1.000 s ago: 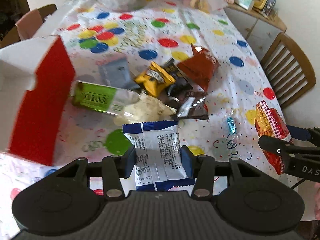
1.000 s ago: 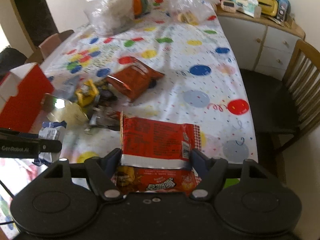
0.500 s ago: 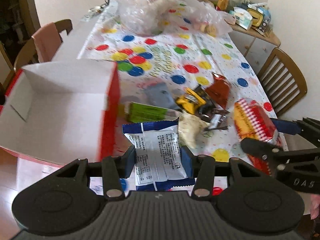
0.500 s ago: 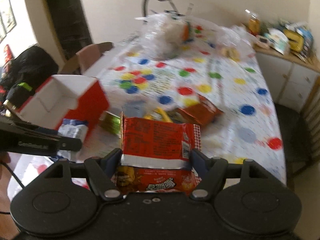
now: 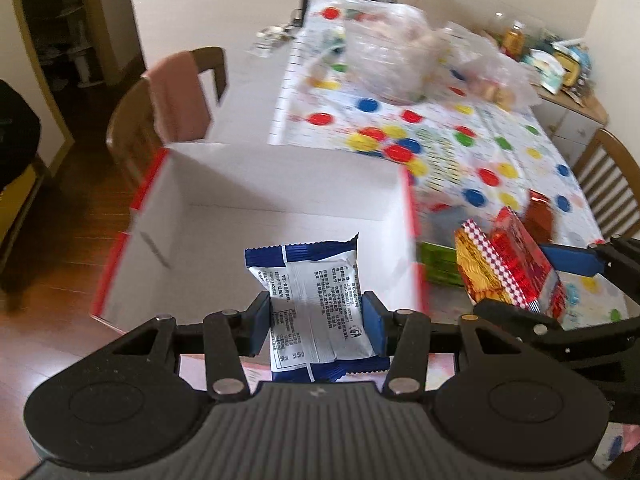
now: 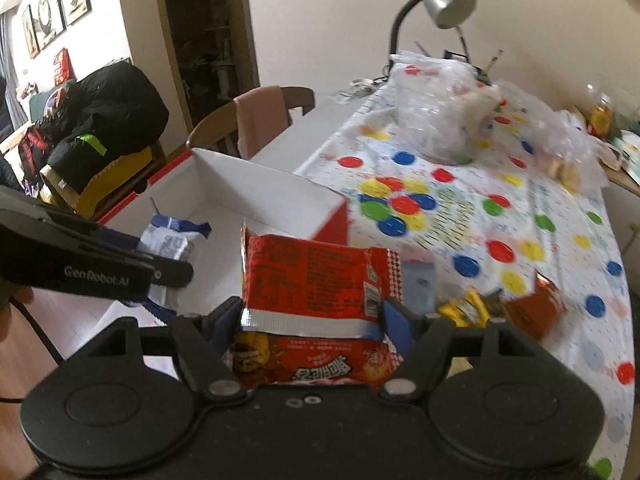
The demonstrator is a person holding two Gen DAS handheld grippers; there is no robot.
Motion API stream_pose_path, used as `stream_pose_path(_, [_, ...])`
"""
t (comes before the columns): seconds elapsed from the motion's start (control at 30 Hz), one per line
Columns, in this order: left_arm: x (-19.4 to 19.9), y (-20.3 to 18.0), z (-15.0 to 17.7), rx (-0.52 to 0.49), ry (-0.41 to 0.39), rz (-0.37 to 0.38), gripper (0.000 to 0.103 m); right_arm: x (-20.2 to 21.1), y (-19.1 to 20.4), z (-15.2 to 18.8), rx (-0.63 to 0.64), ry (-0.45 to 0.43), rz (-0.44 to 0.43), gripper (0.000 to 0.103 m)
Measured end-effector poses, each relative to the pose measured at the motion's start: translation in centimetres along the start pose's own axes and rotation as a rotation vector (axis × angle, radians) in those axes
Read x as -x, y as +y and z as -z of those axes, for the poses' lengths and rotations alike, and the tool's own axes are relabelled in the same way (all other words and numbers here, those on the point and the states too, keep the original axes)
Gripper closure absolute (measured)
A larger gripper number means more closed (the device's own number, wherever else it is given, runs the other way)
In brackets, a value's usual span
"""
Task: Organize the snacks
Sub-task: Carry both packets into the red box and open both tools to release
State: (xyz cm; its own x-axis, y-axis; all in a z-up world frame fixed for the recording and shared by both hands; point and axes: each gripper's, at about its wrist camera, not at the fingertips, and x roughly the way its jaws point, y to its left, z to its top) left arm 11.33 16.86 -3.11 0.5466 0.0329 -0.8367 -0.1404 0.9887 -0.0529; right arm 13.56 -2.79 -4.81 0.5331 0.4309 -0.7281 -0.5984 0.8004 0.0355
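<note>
We have a snack in each set of tongs, and both are at the box [image 5: 280, 184]. The left tongs [image 5: 316, 320] pinch a blue-and-white packet [image 5: 316, 292] by its sides, pads pressed into the wrapper, and the packet hangs over the open box, whose white inside lies straight ahead of and below the tips. The right tongs [image 6: 316, 322] pinch a red packet [image 6: 316, 280] across its width; the box's red corner sits just beyond it, ahead and to the left, so this packet seems not yet over the opening.

The step in hand, as we judge it, is dropping both packets into the box. To do it well, we should bring the left packet lower, inside the walls, before letting go, so it lands flat on the bottom and does not bounce off a wall. The two tongs are close together here, the left ones showing just left of the red packet in the right view, so we had better release one at a time: left first, then pull those tongs clear toward the near side, then swing the right ones further left over the opening.

The red packet is wide and crinkly; we should lay it beside the blue one, not on edge, to leave room. More snacks [image 6: 496, 304] lie on the table [image 6: 560, 280] to the right of the right tongs, still to be gathered.
</note>
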Motion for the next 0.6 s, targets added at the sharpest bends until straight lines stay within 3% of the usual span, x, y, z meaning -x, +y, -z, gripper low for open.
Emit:
stream_pose_path(0.3, [-3.4, 6.7, -1.7, 0.004, 0.035, -0.047, 0.056, -5.8, 6.3, -3.3, 0.113, 0.040, -0.012, 0.029])
stream_pose_path(0.6, [-8.3, 9.1, -2.0, -0.032, 0.121, -0.060, 0.056, -12.3, 9.5, -3.7, 0.197, 0.131, 0.003, 0.029])
